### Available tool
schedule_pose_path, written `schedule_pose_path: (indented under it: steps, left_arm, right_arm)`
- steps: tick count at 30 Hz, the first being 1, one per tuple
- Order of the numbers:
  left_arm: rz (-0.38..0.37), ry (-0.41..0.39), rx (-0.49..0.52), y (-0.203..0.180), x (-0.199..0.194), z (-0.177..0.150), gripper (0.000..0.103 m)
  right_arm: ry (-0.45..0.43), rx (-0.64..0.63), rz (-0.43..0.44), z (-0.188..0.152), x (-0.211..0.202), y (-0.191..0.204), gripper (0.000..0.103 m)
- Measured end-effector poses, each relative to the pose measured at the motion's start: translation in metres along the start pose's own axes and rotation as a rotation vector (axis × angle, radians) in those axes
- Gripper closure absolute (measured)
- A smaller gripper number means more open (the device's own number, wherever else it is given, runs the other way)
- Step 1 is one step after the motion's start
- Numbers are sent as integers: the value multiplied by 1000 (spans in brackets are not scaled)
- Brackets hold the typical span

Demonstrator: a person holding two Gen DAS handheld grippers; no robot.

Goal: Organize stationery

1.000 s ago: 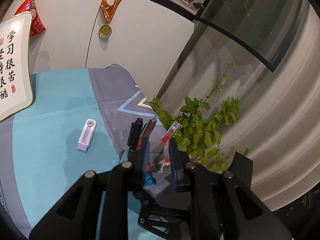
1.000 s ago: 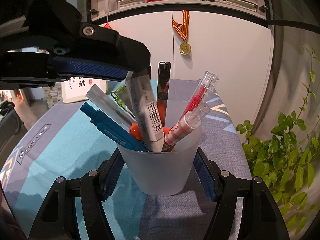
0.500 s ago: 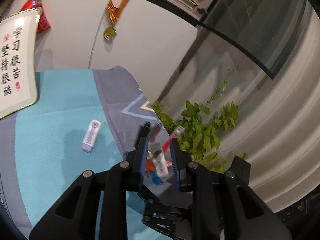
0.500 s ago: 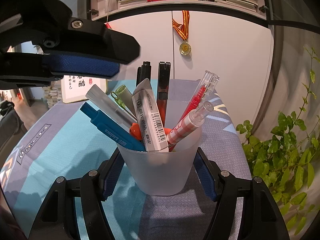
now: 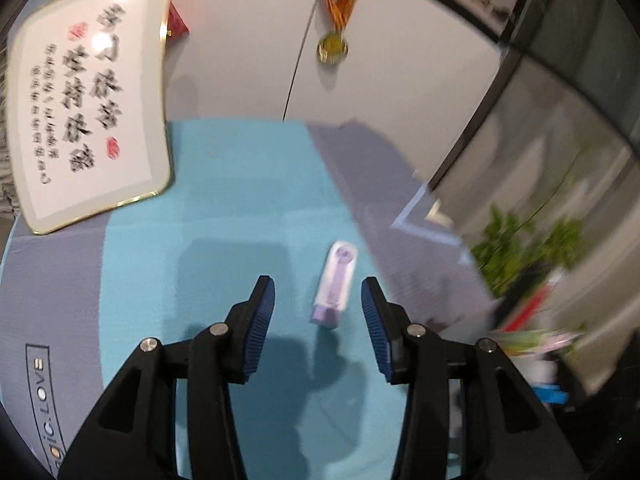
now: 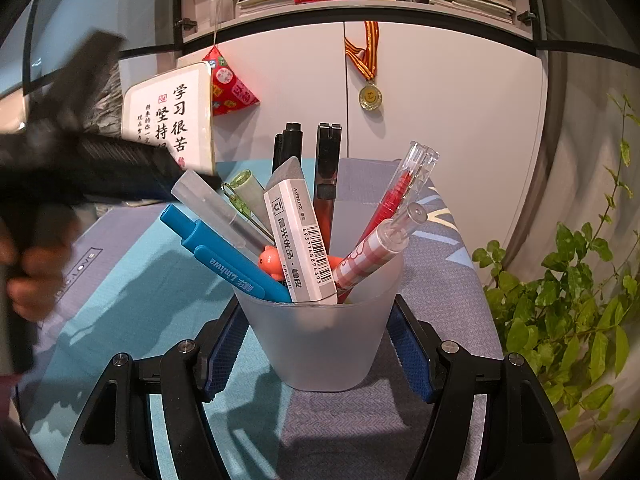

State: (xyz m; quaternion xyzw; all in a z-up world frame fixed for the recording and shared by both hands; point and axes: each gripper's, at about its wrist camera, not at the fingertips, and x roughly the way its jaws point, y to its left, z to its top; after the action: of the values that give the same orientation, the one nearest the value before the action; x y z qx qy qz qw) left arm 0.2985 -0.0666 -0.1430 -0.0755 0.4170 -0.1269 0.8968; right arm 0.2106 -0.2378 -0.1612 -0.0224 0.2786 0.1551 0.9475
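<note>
Swung away from the frosted cup (image 6: 320,344) since a second ago, left gripper (image 5: 318,298) now over the teal tabletop (image 5: 240,220), fingers just opened, nothing pressed between them. Lying flat ahead, nearer the right finger (blurred): purple correction tape (image 5: 335,284), long axis running away from the camera, rounded end farthest. Right gripper (image 6: 318,354) clamped on the cup, white eraser (image 6: 300,236) leaning inside.

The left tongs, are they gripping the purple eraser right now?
No, the left tongs stand open, and the purple eraser lies on the teal cloth between them, untouched.
</note>
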Motion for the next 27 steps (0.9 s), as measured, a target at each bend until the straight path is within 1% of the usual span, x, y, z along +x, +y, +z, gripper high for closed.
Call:
schedule_pose_path:
  steps: [3,5,11,12,13,14,17,20,22,24,27]
  left_arm:
    - [47,43,80,-10,29,-2,60]
    - [59,48,106,-15,40,-3,60]
    - [105,30,128,-23,61,3,61]
    - [112,45,142,-24,64,3,63]
    - [91,52,147,-25,66,3,79]
    - [83,64,152,-25,65,3,80]
    - [101,75,158,-21,59,-1,80]
    - [42,113,123,-10,46,-12,80]
    - [24,129,114,-4,34,-23,80]
    - [11,144,108,5,17,-40,80]
    - [-21,170,99,8,-2,-60,79]
  right_arm:
    - [0,0,0,0,0,0,32]
    - [0,0,0,0,0,0,32]
    - [0,0,0,0,0,0,32]
    - [0,0,0,0,0,0,32]
    - [0,0,0,0,0,0,32]
    - [0,0,0,0,0,0,32]
    - [0,0,0,0,0,0,32]
    - [0,0,0,0,0,0,32]
    - [0,0,0,0,0,0,32]
    - [0,0,0,0,0,0,32]
    - [0,-1,-1,0,0,0,32]
